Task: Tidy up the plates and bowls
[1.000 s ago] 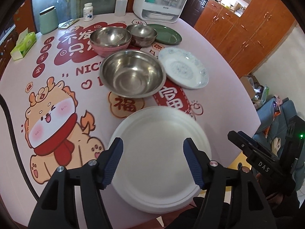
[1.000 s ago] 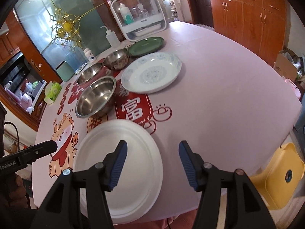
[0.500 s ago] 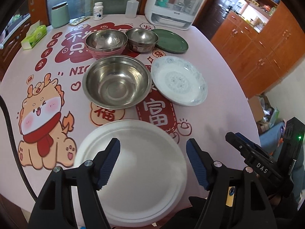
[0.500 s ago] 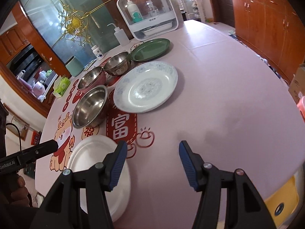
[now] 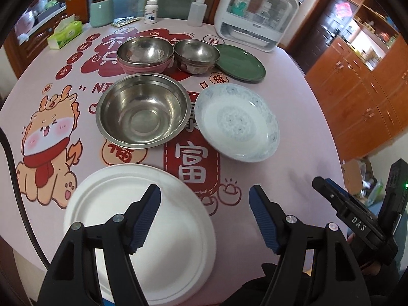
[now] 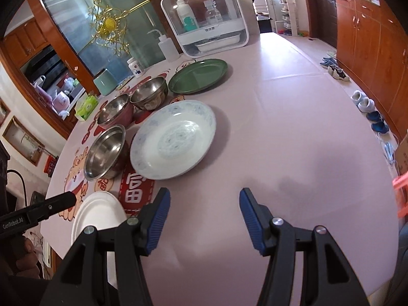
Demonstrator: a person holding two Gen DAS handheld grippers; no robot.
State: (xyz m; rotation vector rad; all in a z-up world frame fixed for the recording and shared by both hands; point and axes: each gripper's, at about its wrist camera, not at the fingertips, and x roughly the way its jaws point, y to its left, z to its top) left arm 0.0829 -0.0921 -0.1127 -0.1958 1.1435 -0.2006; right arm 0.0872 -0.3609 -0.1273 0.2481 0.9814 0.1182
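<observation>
step: approach, nothing picked up yet; sorting not started, judging by the spread-out layout
left gripper [image 5: 205, 214]: fingers open, have just been opening wider, nothing between pads; over near edge of white plate [image 5: 137, 227], left finger above plate, right finger above bare worktop [image 5: 293, 153]
right gripper [image 6: 202, 219]: fingers open, empty; over bare worktop just in front of patterned plate [image 6: 173, 139]
white plate: nearest to person, flat on worktop, apart from the rest
patterned plate: mid worktop, just beside big steel bowl [image 5: 142, 109], rims near or touching, can't tell
big steel bowl: upright, empty, beyond white plate
back row: steel bowl sitting in pink bowl [image 5: 144, 56], small steel bowl [image 5: 196, 54] beside it, green plate [image 5: 241, 62] right of that, rim tucked close to small bowl
clutter: dish rack [image 5: 256, 12], squeeze bottle [image 5: 196, 11], tissue box [image 5: 65, 34] at far edge, clear of the work
next (guess): right to drop onto patterned plate's near rim, pinch edge, lift w/o sliding into big bowl; left to take white plate rim; stack plates w/ plates, nest bowls by size
needs: low, shallow finger angle to get a finger under a thin rim
risk: patterned plate looks like ceramic, likely slippery; thin white plate may flex
</observation>
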